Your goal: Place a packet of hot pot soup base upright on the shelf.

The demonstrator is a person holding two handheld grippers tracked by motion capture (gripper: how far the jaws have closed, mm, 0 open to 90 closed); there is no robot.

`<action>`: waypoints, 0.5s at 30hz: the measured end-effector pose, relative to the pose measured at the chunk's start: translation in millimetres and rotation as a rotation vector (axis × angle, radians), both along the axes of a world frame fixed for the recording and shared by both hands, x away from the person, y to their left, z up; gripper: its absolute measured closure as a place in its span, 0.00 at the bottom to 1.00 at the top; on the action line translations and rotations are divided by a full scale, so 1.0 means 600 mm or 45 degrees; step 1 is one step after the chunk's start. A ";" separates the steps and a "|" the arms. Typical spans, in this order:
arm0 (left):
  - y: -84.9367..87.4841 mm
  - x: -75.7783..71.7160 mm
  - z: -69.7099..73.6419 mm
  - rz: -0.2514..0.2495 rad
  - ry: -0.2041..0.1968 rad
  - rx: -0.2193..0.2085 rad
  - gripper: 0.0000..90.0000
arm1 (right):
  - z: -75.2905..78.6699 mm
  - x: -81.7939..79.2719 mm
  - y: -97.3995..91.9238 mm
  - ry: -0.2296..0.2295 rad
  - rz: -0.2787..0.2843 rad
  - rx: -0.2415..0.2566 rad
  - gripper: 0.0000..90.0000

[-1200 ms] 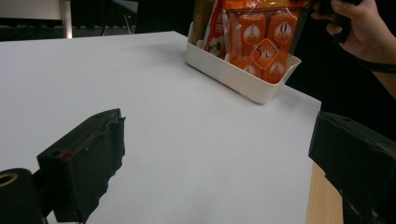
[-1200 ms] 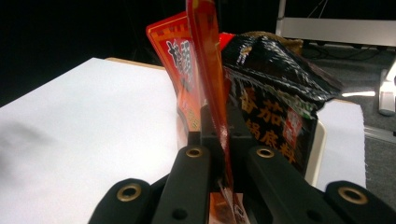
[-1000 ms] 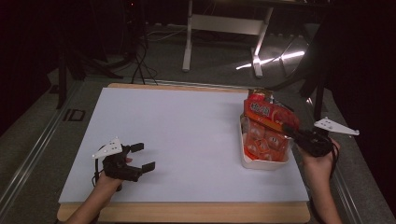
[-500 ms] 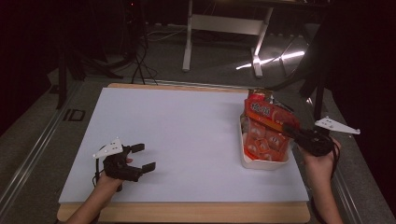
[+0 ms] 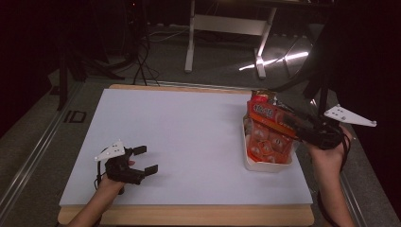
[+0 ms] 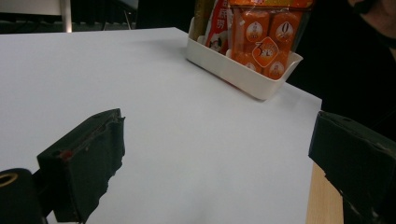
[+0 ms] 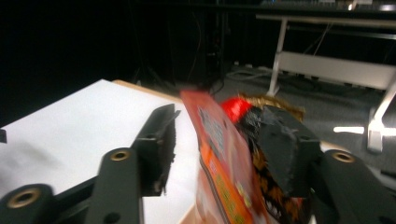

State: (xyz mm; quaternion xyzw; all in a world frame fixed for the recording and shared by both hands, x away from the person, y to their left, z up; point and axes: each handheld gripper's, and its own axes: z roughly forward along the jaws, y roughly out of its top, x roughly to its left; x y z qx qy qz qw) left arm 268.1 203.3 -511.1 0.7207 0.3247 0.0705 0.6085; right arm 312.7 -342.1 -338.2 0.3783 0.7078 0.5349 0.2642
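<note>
At the right edge of the white-topped wooden table (image 5: pixel 189 142) stands a shallow white plastic tray (image 5: pixel 267 165) packed with snack bags. The person's right gripper (image 5: pixel 295 124) hovers over it, pointing toward the table's far side. Between its black jaws stands a flat red-and-orange foil snack packet (image 7: pixel 219 154), upright on edge. The jaws have just been opening: the left jaw is clear of the packet, with white table showing in the gap, while the right jaw lies close against the packet's back. Whether that pad is touching cannot be told through the blur. So the packet appears to be let go, resting in the tray against a clear pack of orange jelly cups (image 6: pixel 264 46) and a gold-brown crinkled bag (image 7: pixel 271 103) behind it.

The step in hand looks like the release of the packet into the tray at the end of a placing move. The next move calls for drawing the right gripper up and back toward the table's near edge, jaws kept wide, so that neither pad drags the upright packet over or tips the tray. If the packet leans out, a nudge inward would be needed.

The left gripper (image 5: pixel 142 161) rests near the table's near left corner, well apart from the tray, its jaws spread wide with nothing between them.
</note>
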 end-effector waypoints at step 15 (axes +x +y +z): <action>0.003 -0.006 0.003 0.011 -0.016 0.009 0.05 | 0.019 -0.033 0.082 -0.035 0.179 0.015 0.31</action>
